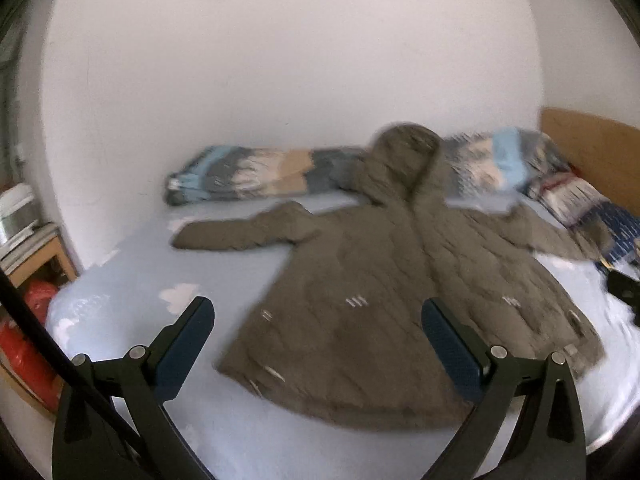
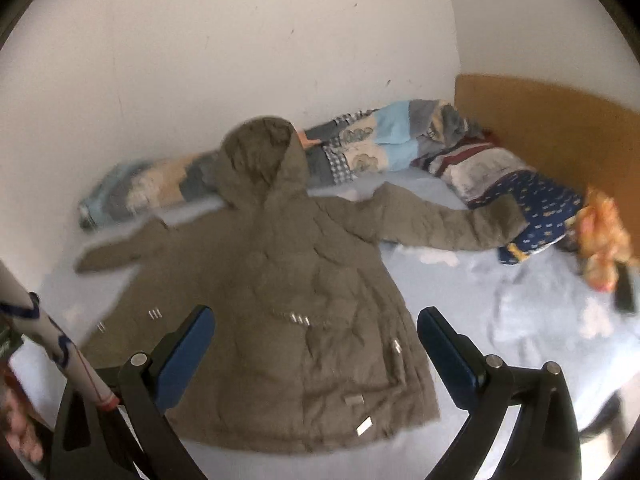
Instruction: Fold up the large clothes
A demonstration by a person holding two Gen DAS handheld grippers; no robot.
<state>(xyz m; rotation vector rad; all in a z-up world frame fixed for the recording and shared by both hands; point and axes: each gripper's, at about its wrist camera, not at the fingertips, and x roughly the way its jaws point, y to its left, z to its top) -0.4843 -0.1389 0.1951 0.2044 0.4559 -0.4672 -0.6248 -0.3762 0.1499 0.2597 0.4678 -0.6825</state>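
On bed [image 1: 132, 280]: coat [image 1: 360, 320] flat; both grippers [image 1: 318, 322] [image 2: 316, 330] spread, empty; orange toy [image 2: 602, 240] right view only.

Soft even daylight, pale washed-out wall, motion blur throughout, fisheye bending and dark vignette at edges

No lettering is legible anywhere (the jacket's [image 2: 280, 280] tags blur).
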